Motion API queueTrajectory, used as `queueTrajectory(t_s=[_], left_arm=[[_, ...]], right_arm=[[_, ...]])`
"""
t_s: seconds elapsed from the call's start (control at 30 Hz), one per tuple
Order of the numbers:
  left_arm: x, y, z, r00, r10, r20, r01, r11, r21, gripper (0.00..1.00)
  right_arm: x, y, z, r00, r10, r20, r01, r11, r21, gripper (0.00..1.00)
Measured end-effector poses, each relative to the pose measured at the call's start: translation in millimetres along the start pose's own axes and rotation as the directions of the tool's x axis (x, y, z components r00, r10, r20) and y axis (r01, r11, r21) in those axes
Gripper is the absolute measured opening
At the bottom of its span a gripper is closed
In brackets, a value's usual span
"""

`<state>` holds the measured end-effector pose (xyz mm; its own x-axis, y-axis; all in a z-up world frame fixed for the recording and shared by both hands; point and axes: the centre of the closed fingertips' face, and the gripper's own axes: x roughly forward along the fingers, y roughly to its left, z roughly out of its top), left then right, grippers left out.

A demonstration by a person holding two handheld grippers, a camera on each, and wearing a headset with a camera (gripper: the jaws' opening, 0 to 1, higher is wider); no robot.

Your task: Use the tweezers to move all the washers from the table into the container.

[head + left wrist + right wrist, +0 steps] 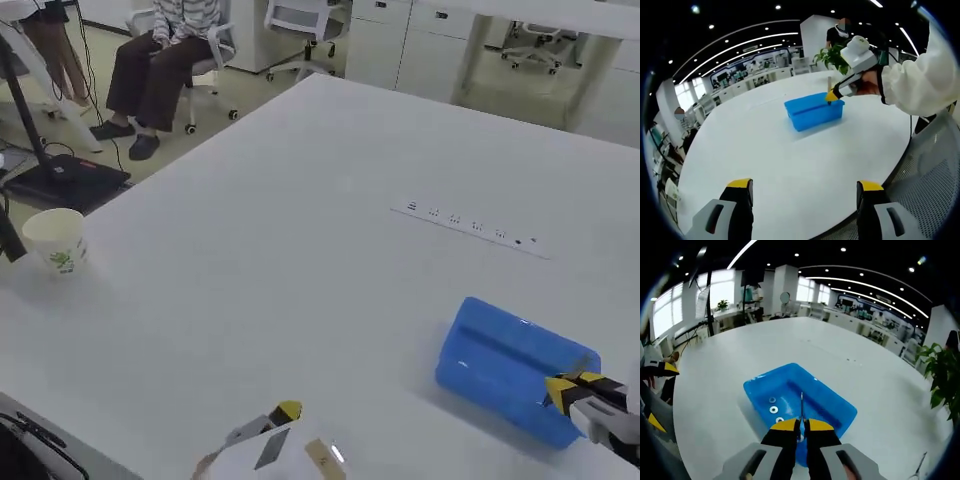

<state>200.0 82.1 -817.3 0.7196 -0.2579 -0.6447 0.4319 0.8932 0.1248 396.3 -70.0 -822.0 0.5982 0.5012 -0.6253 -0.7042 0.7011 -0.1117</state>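
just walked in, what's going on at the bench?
A person works at a white table with a hand-held gripper in each hand. The right hand-held gripper is shut on the tweezers, whose tips point down into the blue container. Three washers already lie in it. The left hand-held gripper is open and holds nothing, over bare table short of the container.
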Motion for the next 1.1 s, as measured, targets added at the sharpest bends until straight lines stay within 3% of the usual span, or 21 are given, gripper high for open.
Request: queueTrajectory(t_s=[0.1, 0.13, 0.17, 0.27, 0.47, 0.6, 0.83, 1.1], left_arm=[[0.1, -1.2, -0.2, 1.0000, -0.005, -0.001, 0.005, 1.000, 0.004, 0.87], [0.1, -1.0, -0.1, 1.0000, -0.005, 0.000, 0.005, 1.000, 0.003, 0.87], [0.1, -0.7, -0.3, 1.0000, -0.004, -0.001, 0.004, 1.000, 0.000, 0.87], [1.2, -0.6, -2.8, 0.9999, -0.006, -0.016, 0.006, 1.000, -0.003, 0.87], [1.8, -2.9, -3.3, 0.9996, -0.017, -0.022, 0.017, 1.000, 0.004, 0.86], [4.1, -3.9, -8.3, 0.9984, -0.020, -0.053, 0.021, 1.000, 0.007, 0.86], [5.6, -4.6, -14.0, 0.9958, -0.021, -0.089, 0.023, 1.000, 0.019, 0.86], [6.3, -5.0, -15.7, 0.9953, -0.024, -0.094, 0.026, 0.999, 0.021, 0.86]], right_arm=[[3.4, -2.0, -8.6, 0.9996, -0.003, -0.028, 0.004, 1.000, 0.007, 0.03], [4.3, -3.8, -1.0, 0.9998, -0.011, 0.018, 0.011, 1.000, 0.017, 0.03], [4.7, -5.9, -5.1, 0.9998, -0.013, -0.017, 0.013, 0.999, 0.032, 0.03], [5.7, -7.9, -2.1, 0.9998, -0.015, -0.010, 0.016, 0.997, 0.076, 0.03], [7.6, 1.3, 2.1, 0.9997, -0.016, -0.018, 0.017, 0.999, 0.040, 0.03], [9.4, 4.6, 3.5, 0.9996, -0.022, -0.020, 0.022, 0.999, 0.024, 0.03], [14.3, 3.3, 5.9, 0.9991, -0.035, -0.026, 0.036, 0.999, 0.035, 0.03], [16.9, 1.5, 5.6, 0.9983, -0.052, -0.028, 0.054, 0.996, 0.073, 0.03]])
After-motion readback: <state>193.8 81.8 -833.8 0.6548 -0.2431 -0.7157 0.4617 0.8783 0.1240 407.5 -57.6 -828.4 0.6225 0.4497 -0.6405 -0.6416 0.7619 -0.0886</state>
